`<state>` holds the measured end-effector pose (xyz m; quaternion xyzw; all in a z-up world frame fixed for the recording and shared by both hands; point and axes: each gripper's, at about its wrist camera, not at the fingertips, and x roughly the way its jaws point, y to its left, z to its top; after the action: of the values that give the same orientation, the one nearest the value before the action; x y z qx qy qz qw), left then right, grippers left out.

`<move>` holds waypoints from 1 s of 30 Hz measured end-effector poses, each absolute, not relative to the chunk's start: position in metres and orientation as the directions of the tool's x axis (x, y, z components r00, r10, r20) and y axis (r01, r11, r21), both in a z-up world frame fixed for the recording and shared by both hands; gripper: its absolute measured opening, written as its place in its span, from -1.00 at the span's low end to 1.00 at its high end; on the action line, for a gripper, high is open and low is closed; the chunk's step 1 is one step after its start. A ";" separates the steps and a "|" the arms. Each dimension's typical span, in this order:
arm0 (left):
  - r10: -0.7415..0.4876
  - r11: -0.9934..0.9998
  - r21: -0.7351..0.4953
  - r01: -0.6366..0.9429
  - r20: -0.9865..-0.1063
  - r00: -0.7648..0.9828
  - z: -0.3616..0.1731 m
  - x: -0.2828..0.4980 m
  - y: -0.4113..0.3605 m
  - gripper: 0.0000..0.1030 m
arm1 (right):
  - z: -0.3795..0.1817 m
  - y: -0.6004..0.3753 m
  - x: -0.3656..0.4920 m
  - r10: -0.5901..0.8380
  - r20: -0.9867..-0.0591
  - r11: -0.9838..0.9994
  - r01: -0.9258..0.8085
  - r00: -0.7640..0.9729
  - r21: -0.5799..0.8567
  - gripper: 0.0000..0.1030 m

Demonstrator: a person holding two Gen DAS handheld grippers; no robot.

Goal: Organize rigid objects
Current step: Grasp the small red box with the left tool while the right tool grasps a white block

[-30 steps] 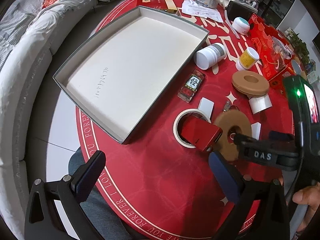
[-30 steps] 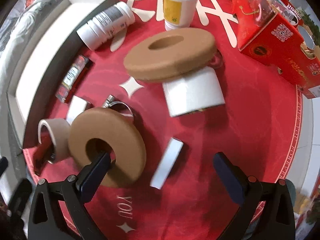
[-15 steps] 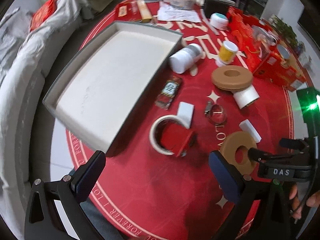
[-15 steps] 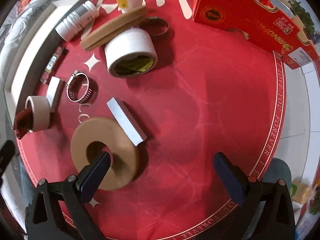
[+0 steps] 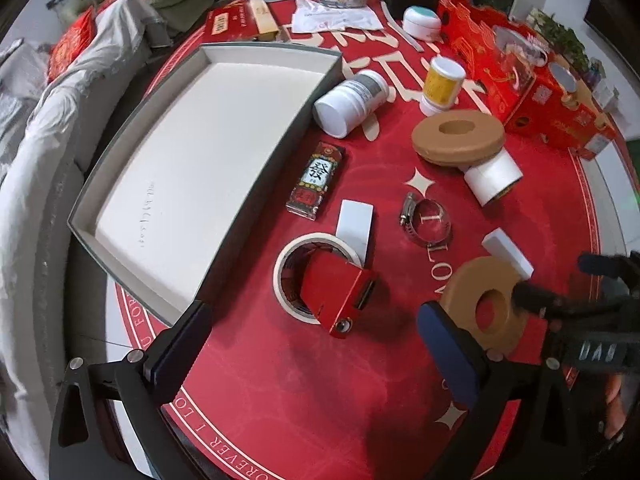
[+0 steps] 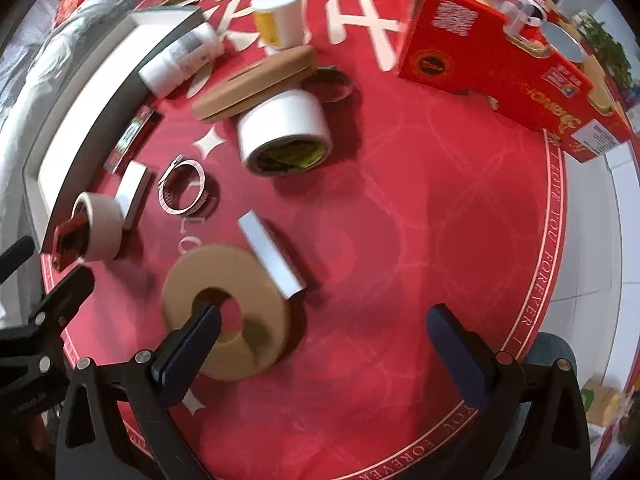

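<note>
A flat brown ring [image 6: 188,280] lies near the table's front, its far edge against a white block [image 6: 272,260]. My right gripper [image 6: 324,344] is open, and its left finger rests over the ring's hole. In the left wrist view the ring [image 5: 464,292] lies at the right, with a black finger of the right gripper [image 5: 532,296] at its hole. My left gripper [image 5: 316,344] hangs open above the cloth, holding nothing, just short of a red box [image 5: 336,292] that leans in a masking-tape roll [image 5: 288,252]. The grey-walled tray [image 5: 200,140] at the left holds nothing.
On the red cloth lie a hose clamp [image 5: 428,220], a white block [image 5: 356,224], a mahjong-print box [image 5: 316,180], a white bottle [image 5: 352,100], a yellow jar [image 5: 440,84], and a second brown ring [image 5: 456,136] resting on white tape [image 5: 492,176]. Red gift boxes [image 6: 500,60] stand at the back right.
The brown ring has slid away from the hose clamp toward the table's front, with the right gripper's finger in its hole. The left gripper drew back from the tray.
</note>
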<state>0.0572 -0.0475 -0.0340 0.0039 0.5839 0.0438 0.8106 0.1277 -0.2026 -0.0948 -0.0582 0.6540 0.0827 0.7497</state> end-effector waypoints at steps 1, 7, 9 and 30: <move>0.075 0.996 0.059 -0.061 -0.948 0.309 -0.036 0.058 -0.048 1.00 | -0.095 -0.206 0.132 0.046 -0.990 0.982 -0.186 0.133 0.021 1.00; 0.066 0.995 0.039 -0.093 -0.951 0.302 -0.038 0.057 -0.040 1.00 | -0.099 -0.211 0.154 0.089 -0.986 0.989 -0.133 0.139 0.070 1.00; 0.068 0.993 0.036 -0.109 -0.951 0.302 -0.037 0.055 -0.033 1.00 | -0.106 -0.207 0.163 0.060 -0.989 0.990 -0.133 0.137 0.042 1.00; 0.082 0.993 0.045 -0.109 -0.928 0.363 -0.034 0.059 -0.034 1.00 | -0.124 -0.203 0.169 0.029 -0.985 0.987 -0.160 0.169 0.002 1.00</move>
<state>0.0592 -0.0342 -0.0340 -0.0120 0.5612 0.0580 0.8255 0.1686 -0.2029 -0.1242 -0.0508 0.6418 0.0618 0.7627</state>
